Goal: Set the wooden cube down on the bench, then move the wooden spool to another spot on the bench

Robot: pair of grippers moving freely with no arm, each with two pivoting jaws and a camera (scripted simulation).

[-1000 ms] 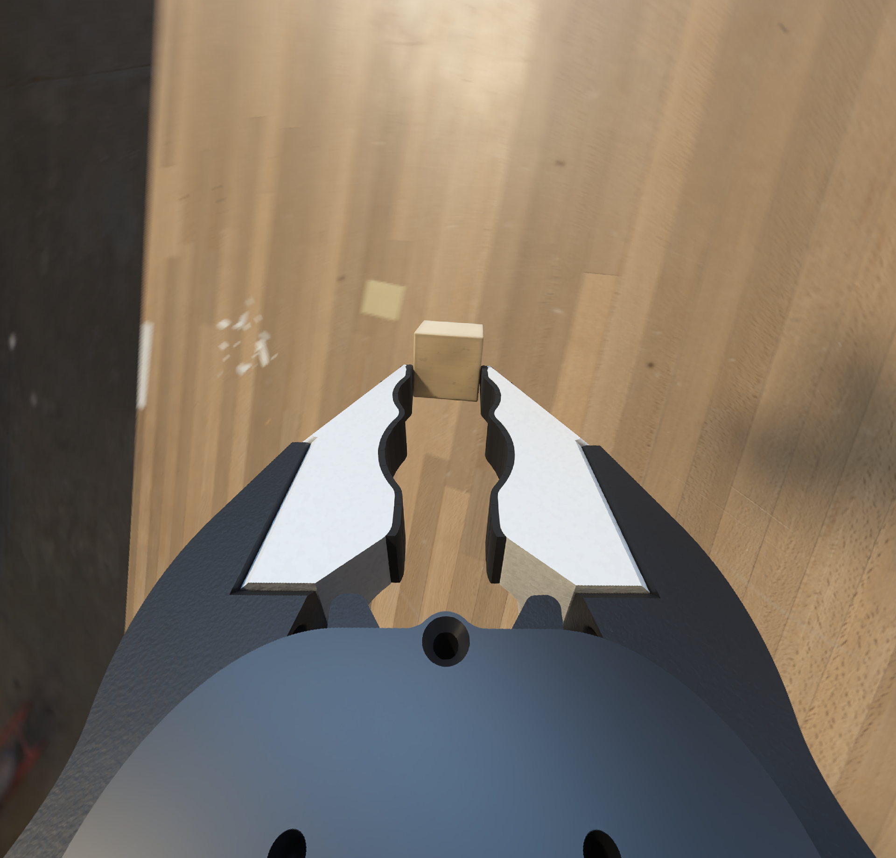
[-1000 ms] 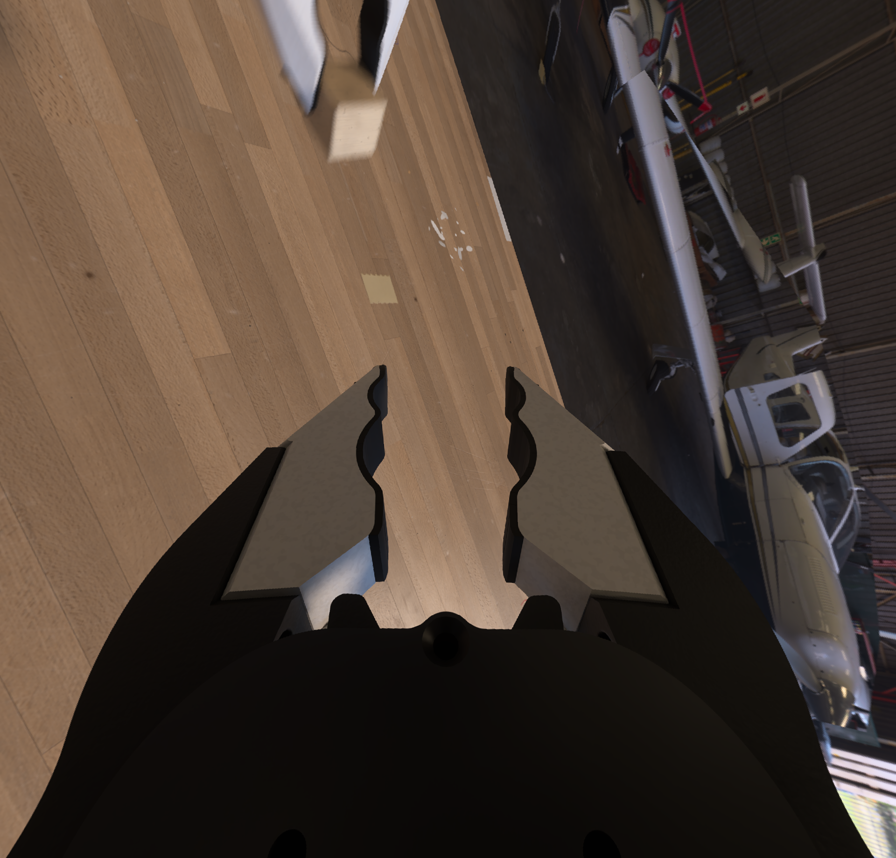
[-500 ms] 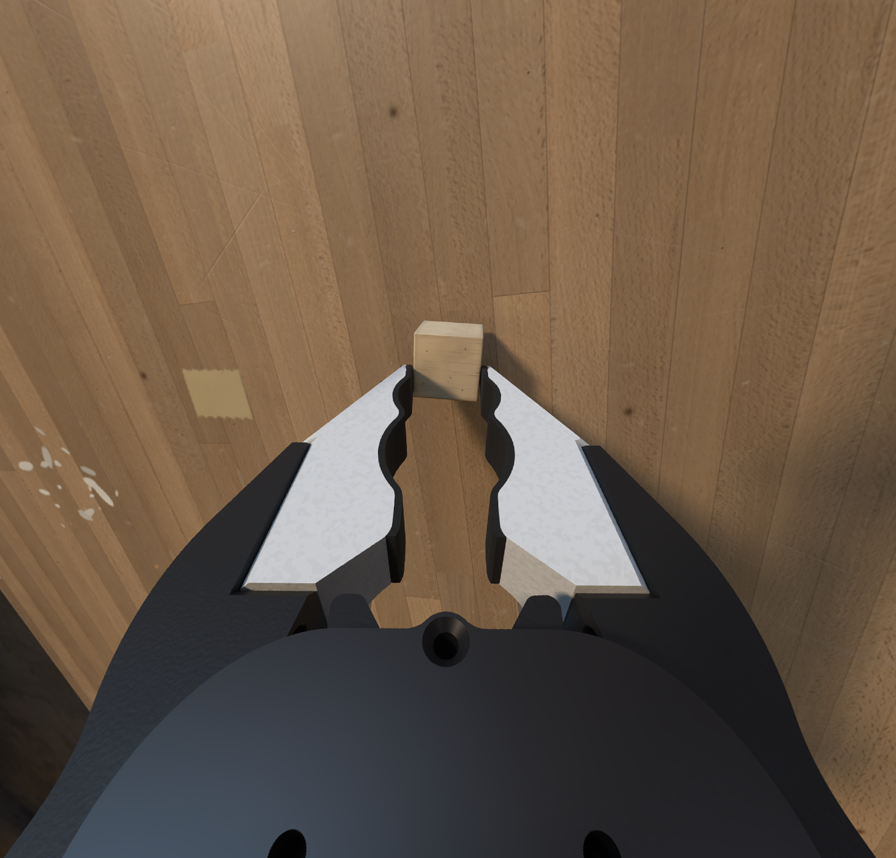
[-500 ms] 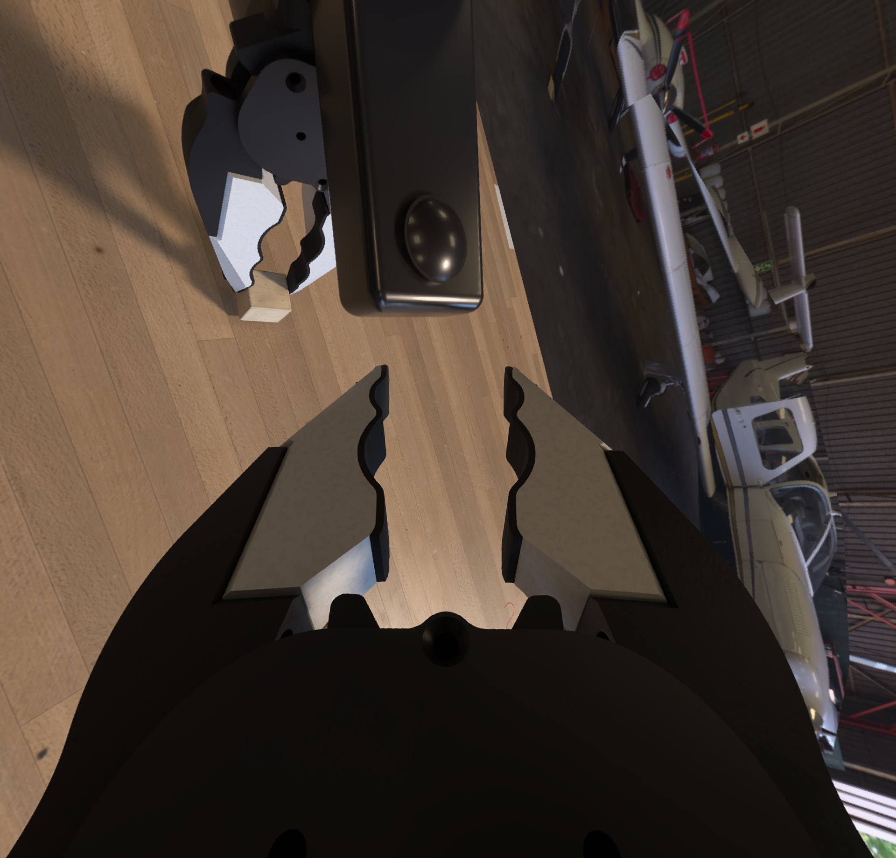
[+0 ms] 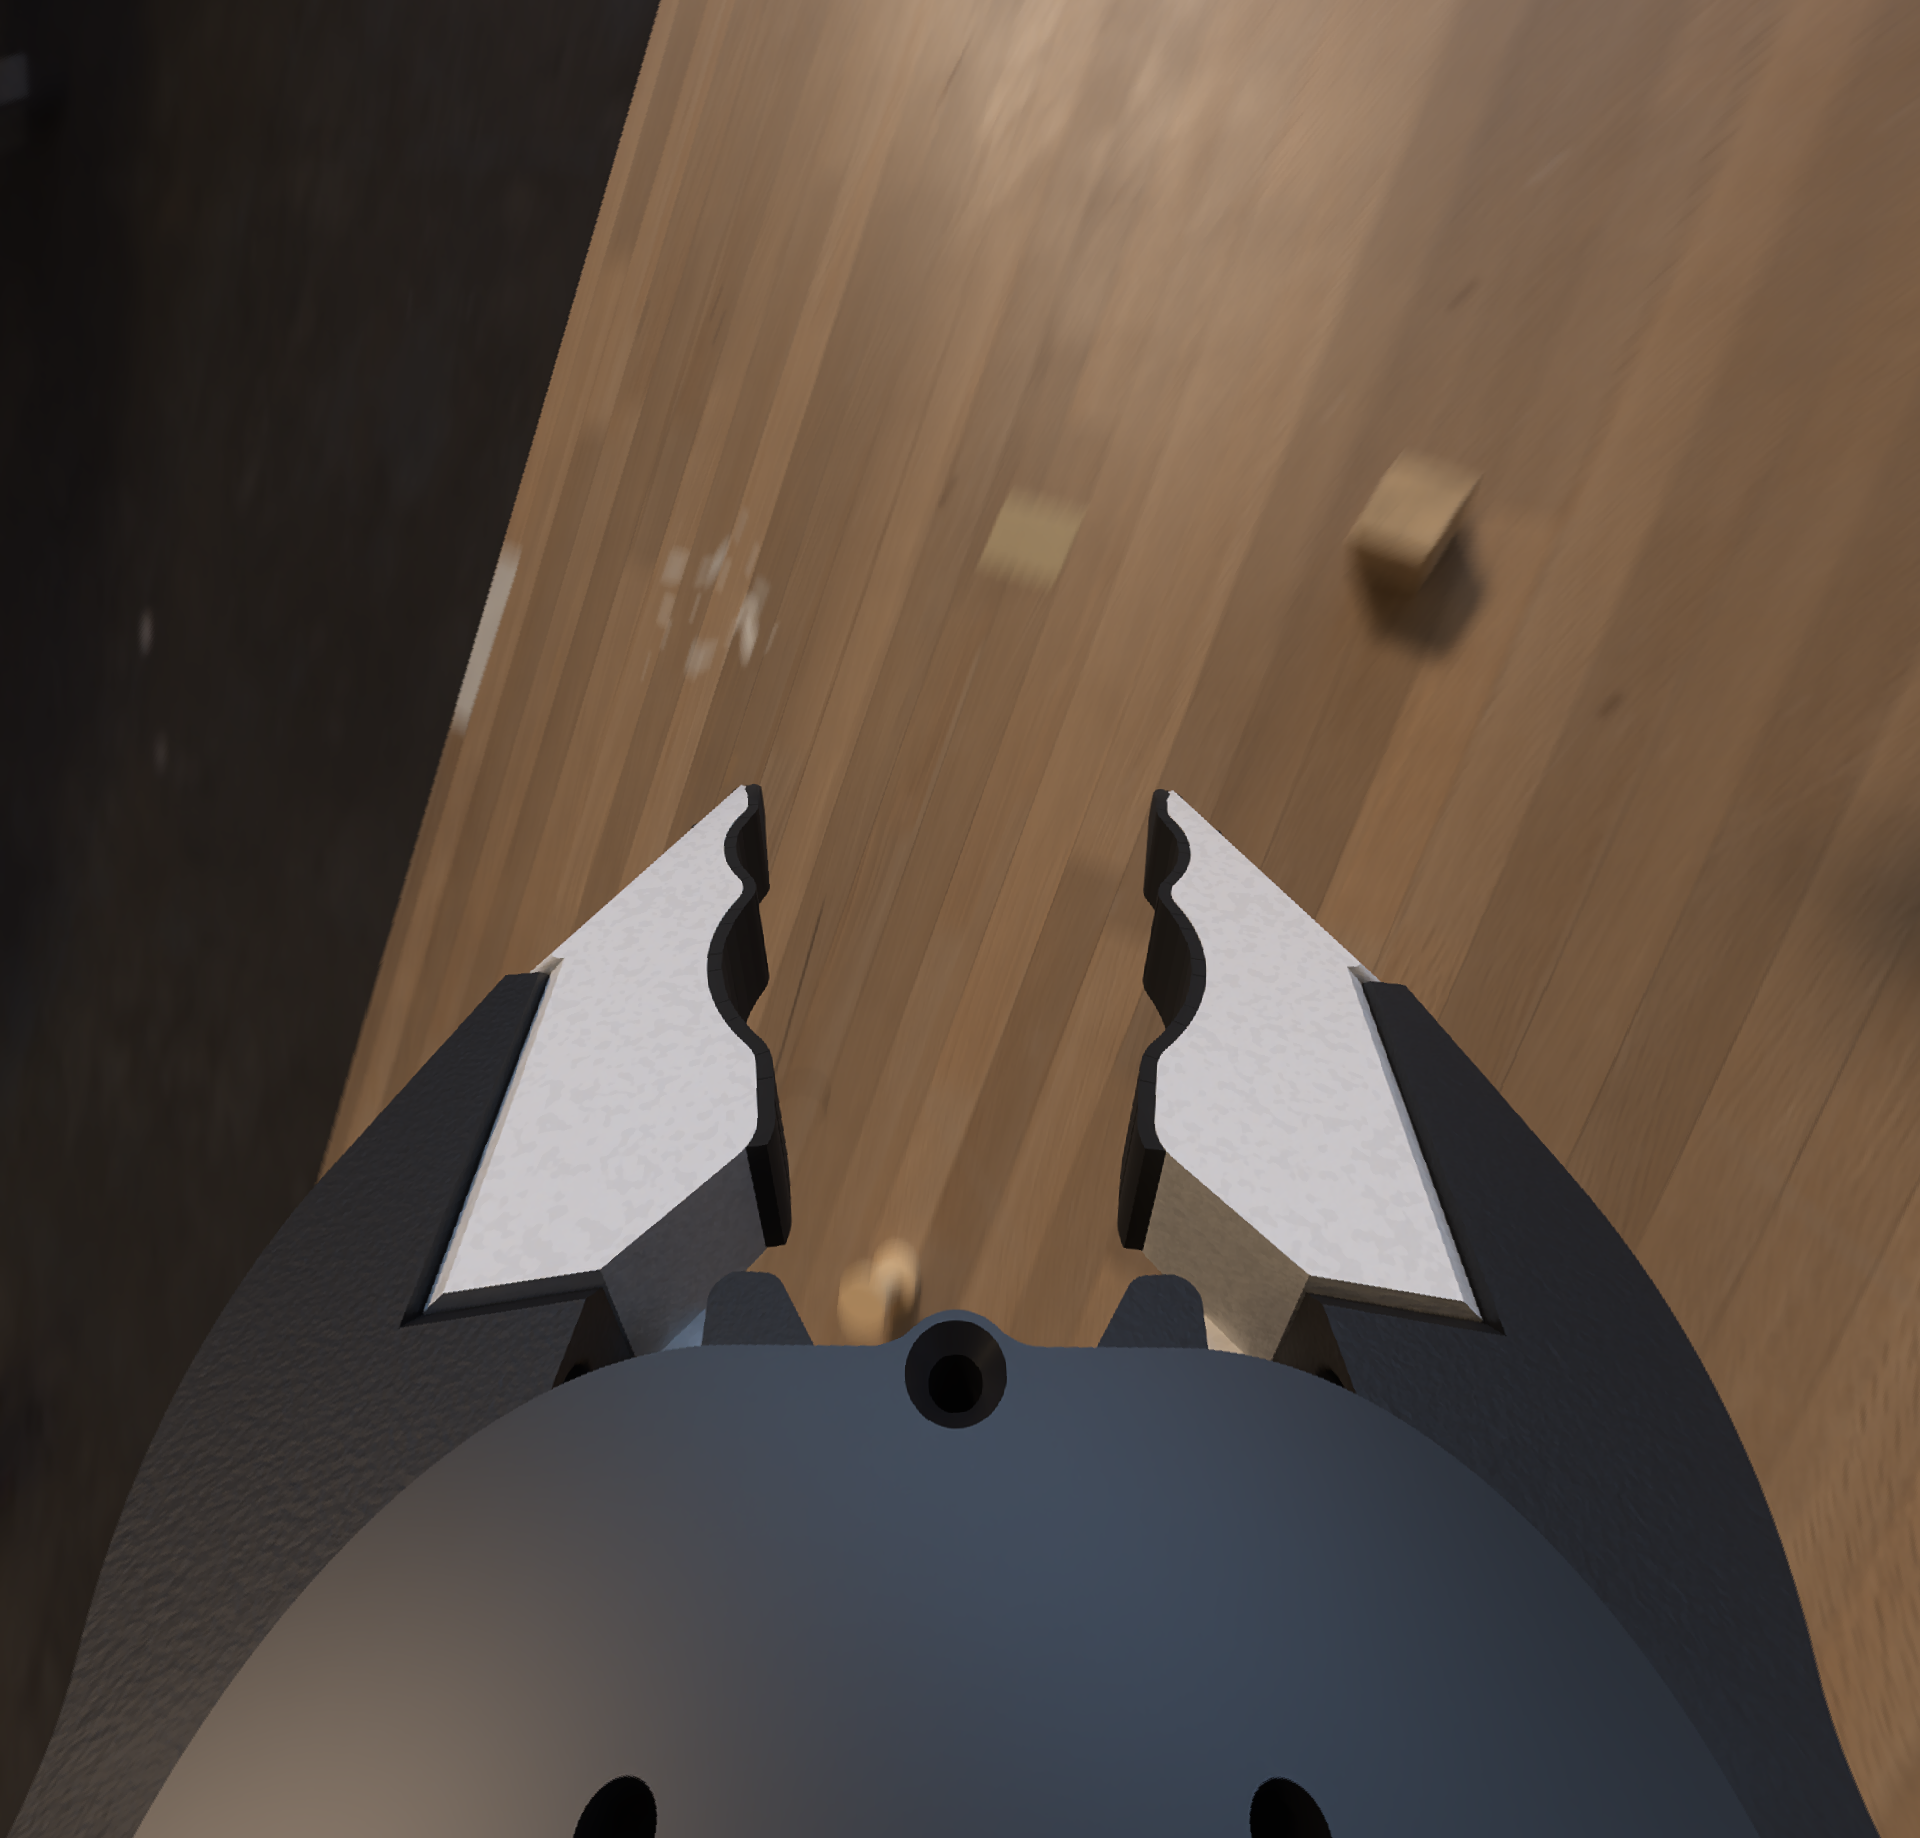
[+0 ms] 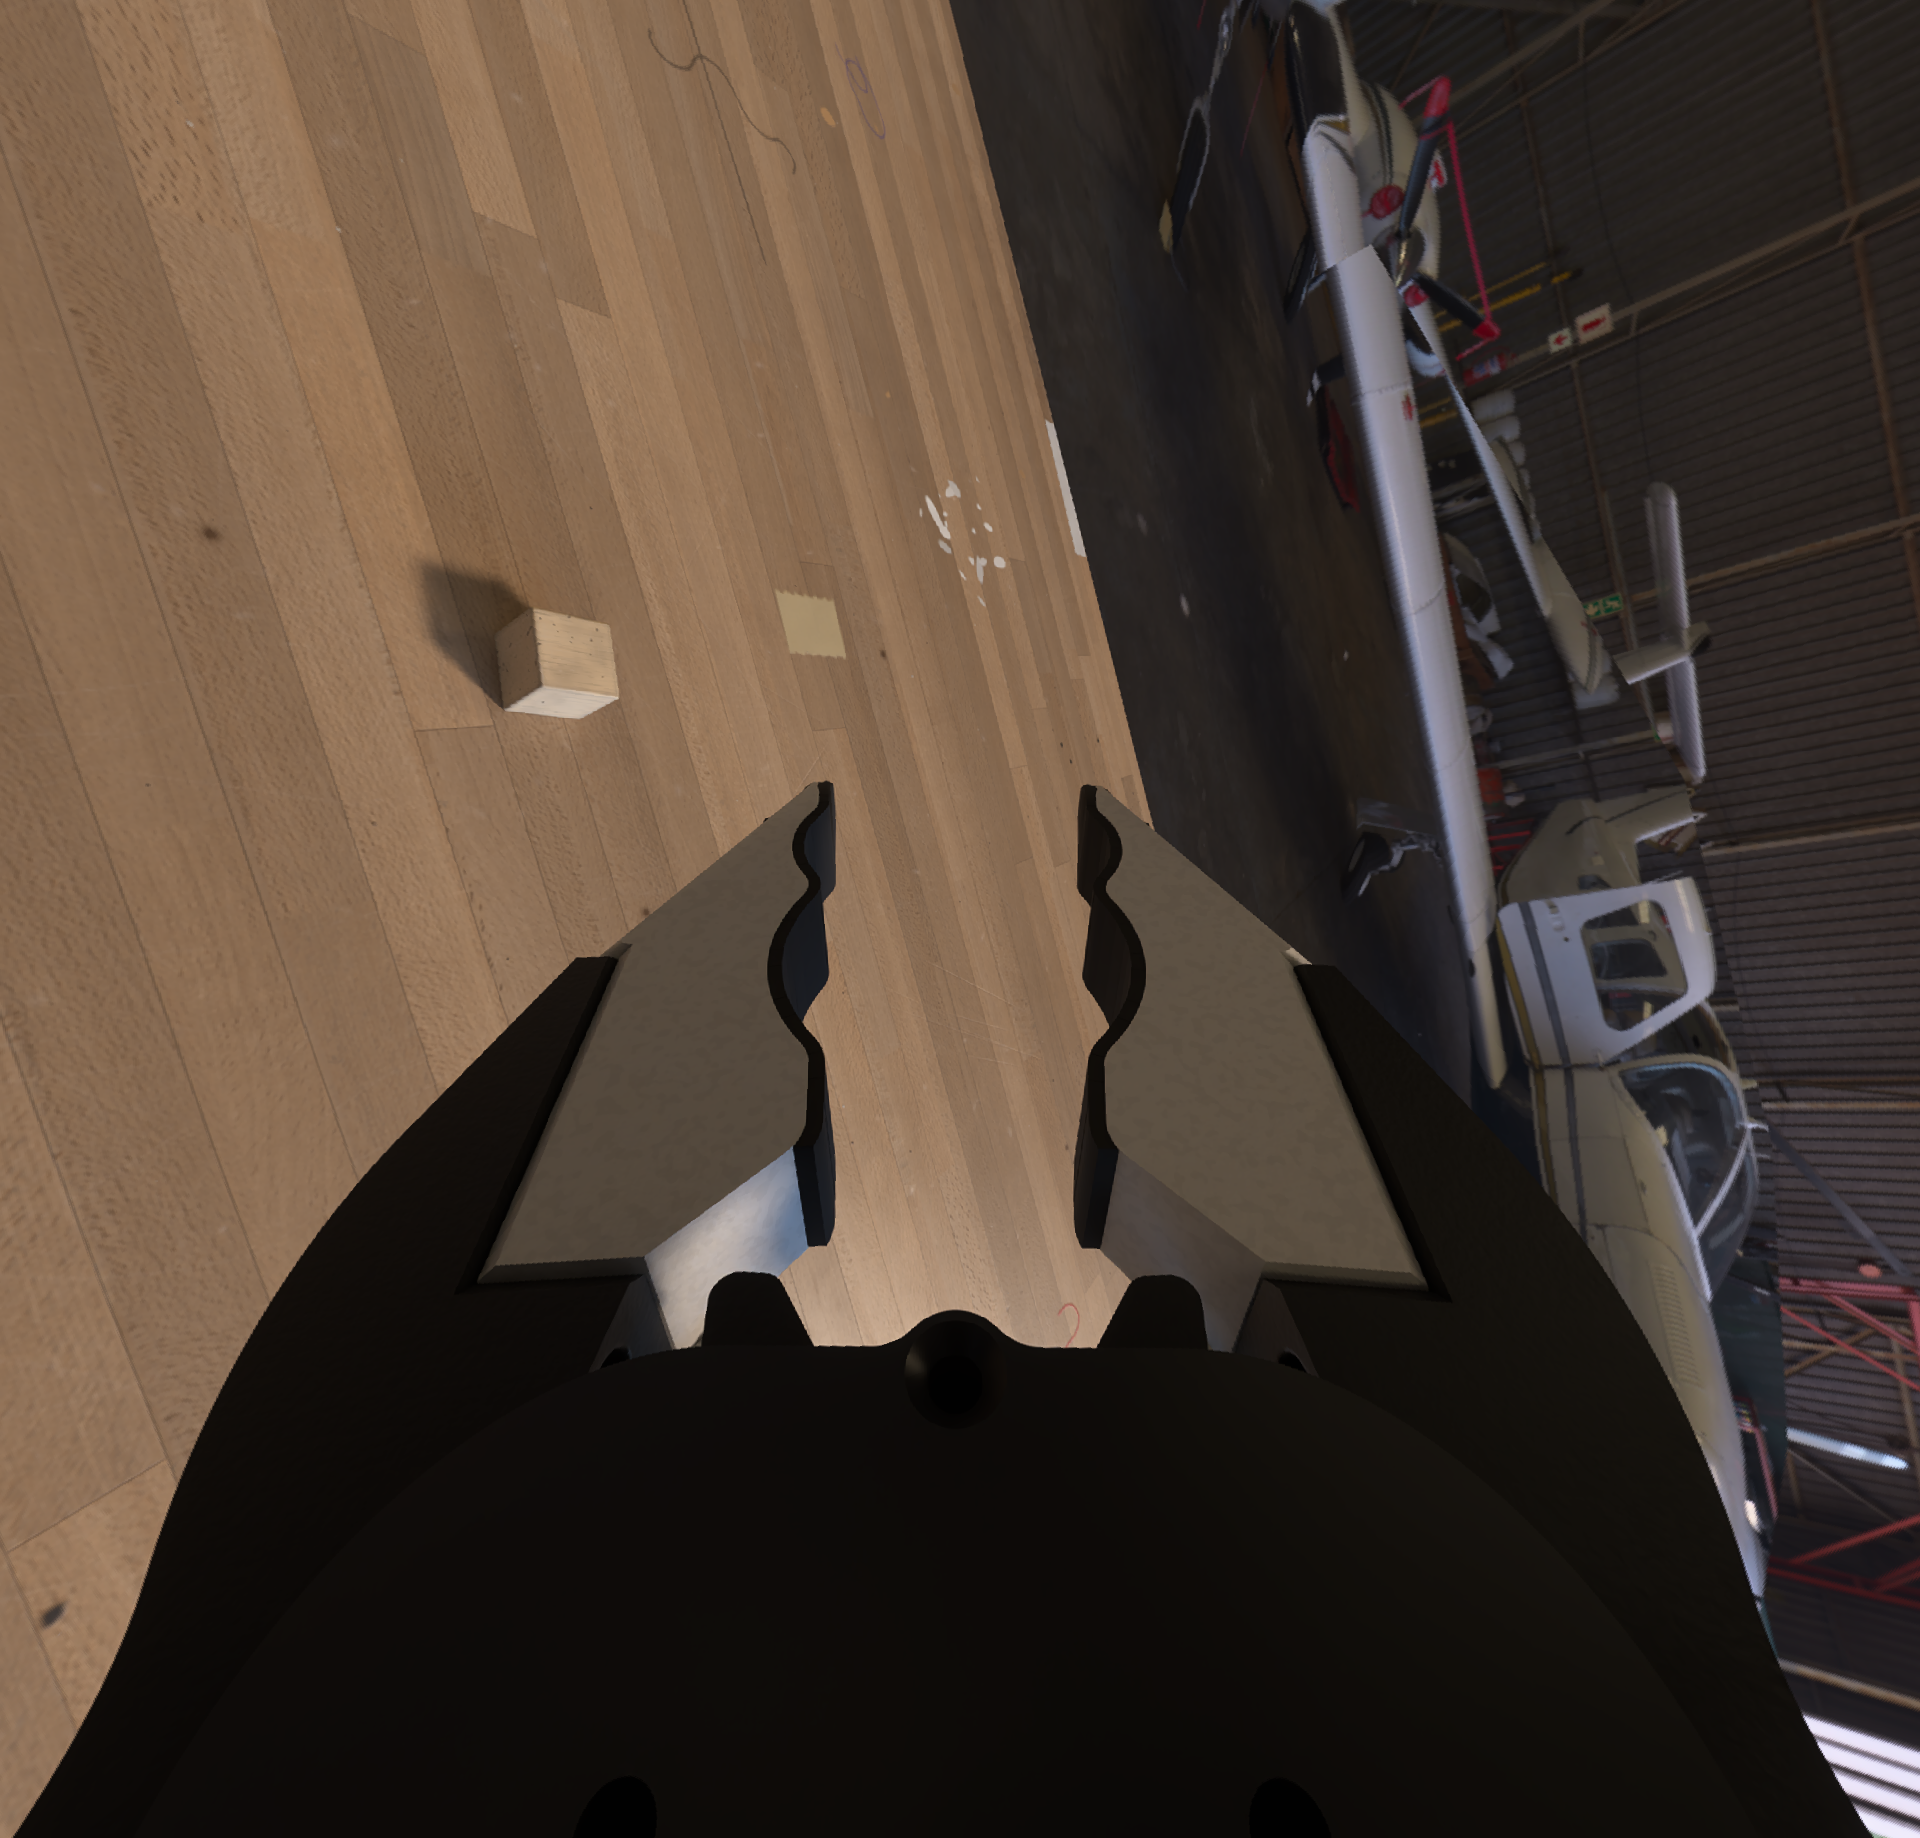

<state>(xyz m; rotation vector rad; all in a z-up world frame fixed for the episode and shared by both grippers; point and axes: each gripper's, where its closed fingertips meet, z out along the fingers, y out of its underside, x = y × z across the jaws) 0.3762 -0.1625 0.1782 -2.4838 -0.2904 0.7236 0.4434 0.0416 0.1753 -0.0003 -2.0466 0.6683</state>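
Now the wooden cube [image 6: 558,664] sits free on the bench [image 6: 312,334], released by the left gripper [image 5: 956,801], whose fingers have spread wide and pulled back; the right gripper [image 6: 954,791] hangs parted and empty, so the wooden spool [image 5: 878,1287], glimpsed low between the left fingers, is next

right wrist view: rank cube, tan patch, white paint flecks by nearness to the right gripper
From the right gripper:
1. Tan patch, just ahead, slightly left.
2. White paint flecks, ahead, near the bench edge.
3. Wooden cube, off to the left.
Flecks and cube are nearly tied.
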